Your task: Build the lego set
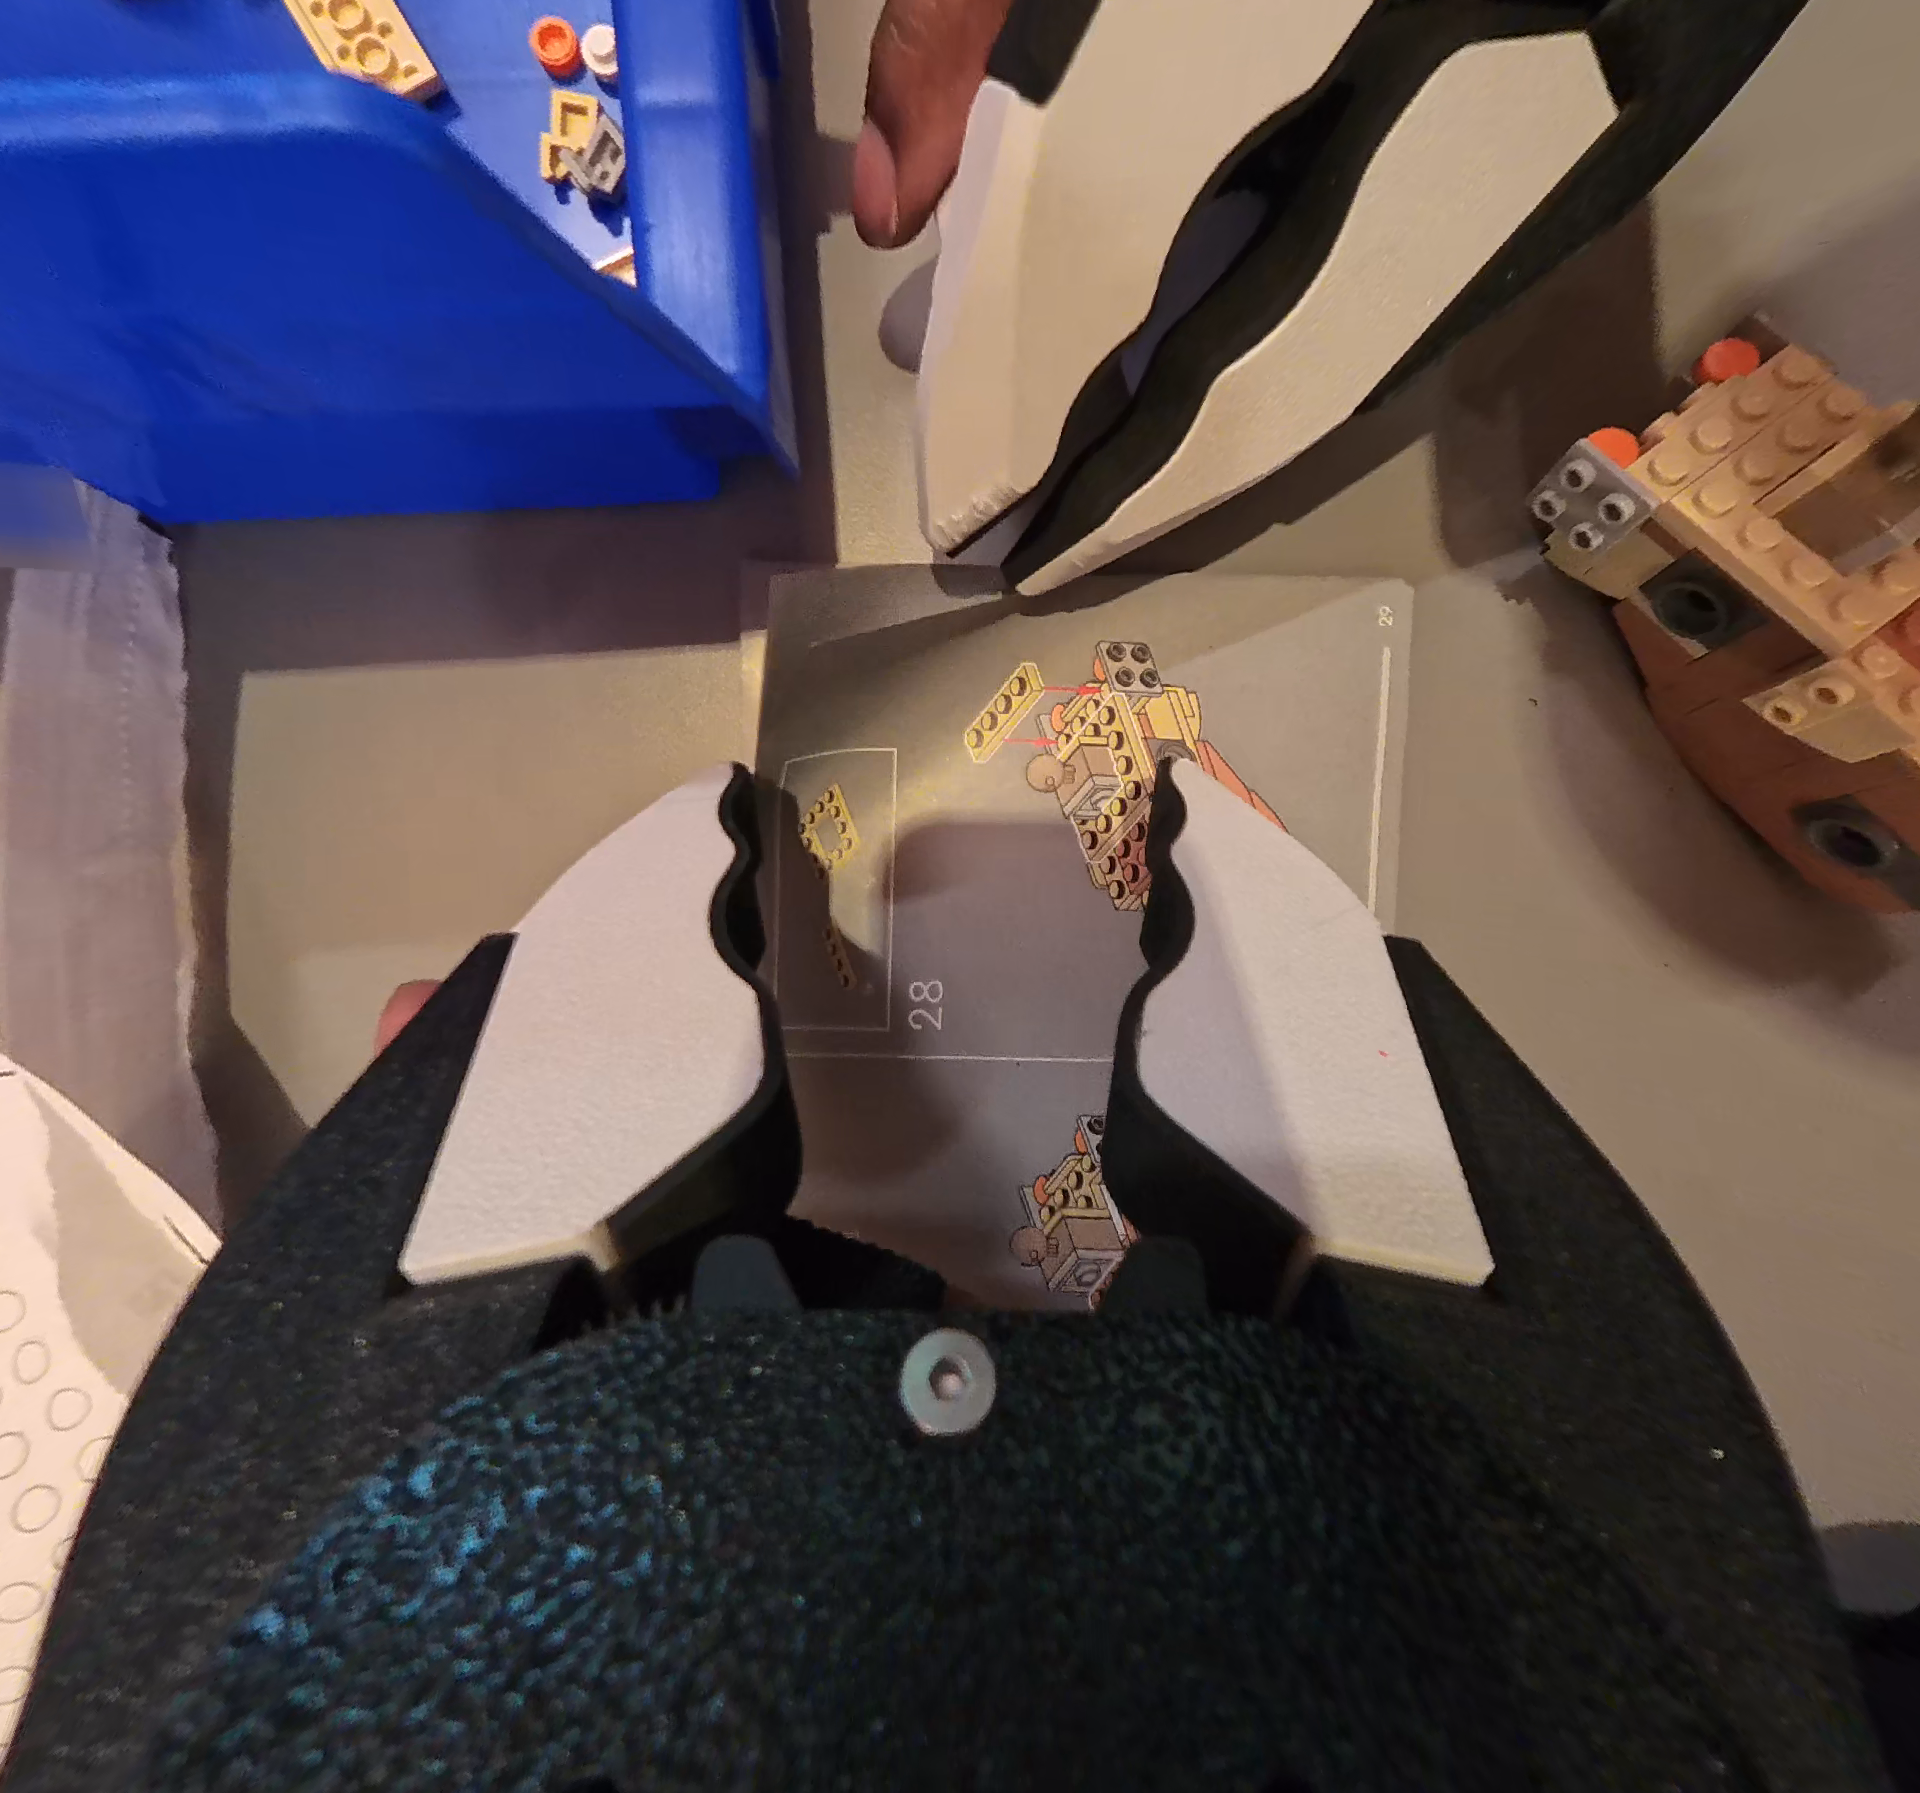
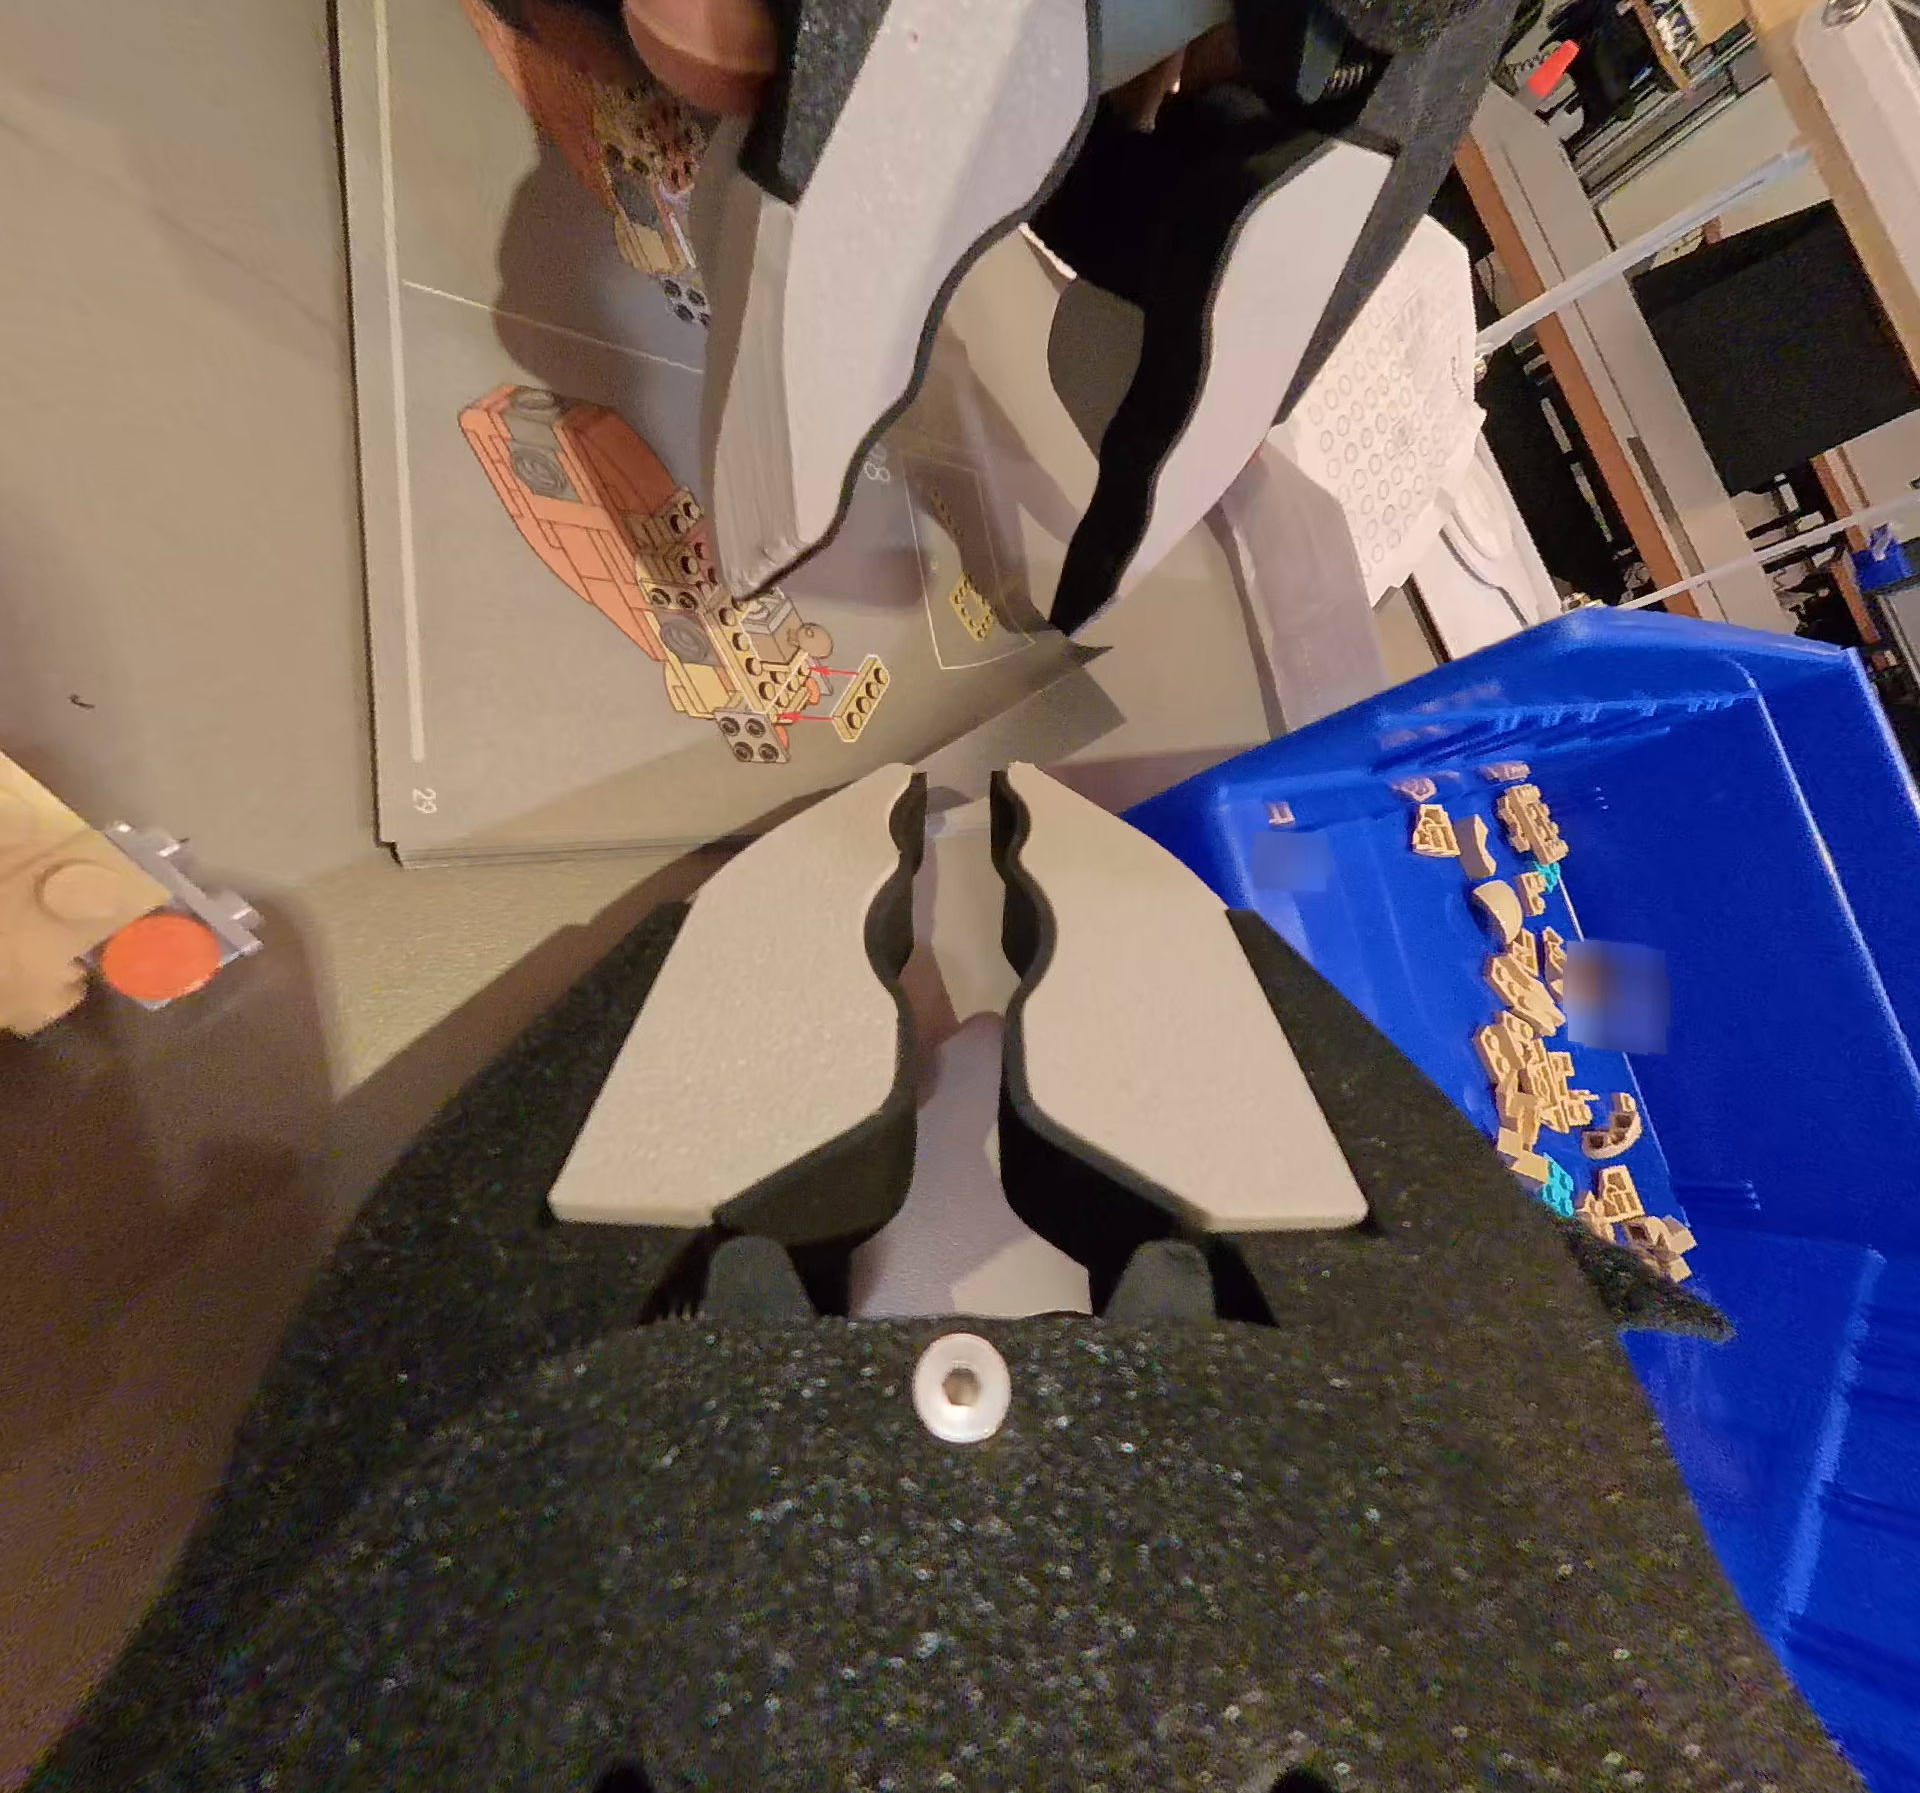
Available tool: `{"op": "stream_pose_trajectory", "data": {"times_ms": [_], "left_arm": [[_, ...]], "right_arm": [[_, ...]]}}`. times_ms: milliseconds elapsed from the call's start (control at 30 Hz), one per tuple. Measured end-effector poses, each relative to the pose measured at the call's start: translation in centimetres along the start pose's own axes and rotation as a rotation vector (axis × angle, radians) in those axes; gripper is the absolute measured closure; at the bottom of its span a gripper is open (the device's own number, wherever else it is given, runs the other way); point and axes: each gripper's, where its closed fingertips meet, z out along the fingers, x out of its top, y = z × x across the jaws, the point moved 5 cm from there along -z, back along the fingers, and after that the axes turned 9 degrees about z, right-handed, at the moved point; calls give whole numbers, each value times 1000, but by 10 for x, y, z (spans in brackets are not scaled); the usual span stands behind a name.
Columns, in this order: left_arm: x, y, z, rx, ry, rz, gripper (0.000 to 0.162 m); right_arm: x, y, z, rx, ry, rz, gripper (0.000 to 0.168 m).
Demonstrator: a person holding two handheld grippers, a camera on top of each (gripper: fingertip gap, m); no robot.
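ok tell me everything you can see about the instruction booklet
The instruction booklet is a thin stack of grey, slightly glossy paper pages lying open and flat on the table, between the blue bin and the half-built model. Its open page shows printed drawings of a tan and orange-brown brick build, with thin white dividing lines and a parts box. The left gripper hovers open above it. The right gripper sits nearly shut at its far corner, which looks slightly lifted.

Bin [image 1: 312, 289]: blue. Booklet [image 1: 1039, 870]: grey. Model [image 1: 1766, 621]: tan, brown, orange studs. Gripper fingers [image 1: 613, 1016]: white, black-edged. Loose bricks [image 2: 1527, 1016]: mostly tan.
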Motion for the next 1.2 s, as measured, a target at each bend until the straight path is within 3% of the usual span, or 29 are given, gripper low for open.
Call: {"op": "stream_pose_trajectory", "data": {"times_ms": [667, 1200], "left_arm": [[14, -3, 7, 35, 83, 81, 90], [12, -4, 7, 30, 75, 85, 104]], "right_arm": [[1, -2, 1, 5, 3, -19, 157], [1, -2, 0, 9, 14, -19, 156]]}}
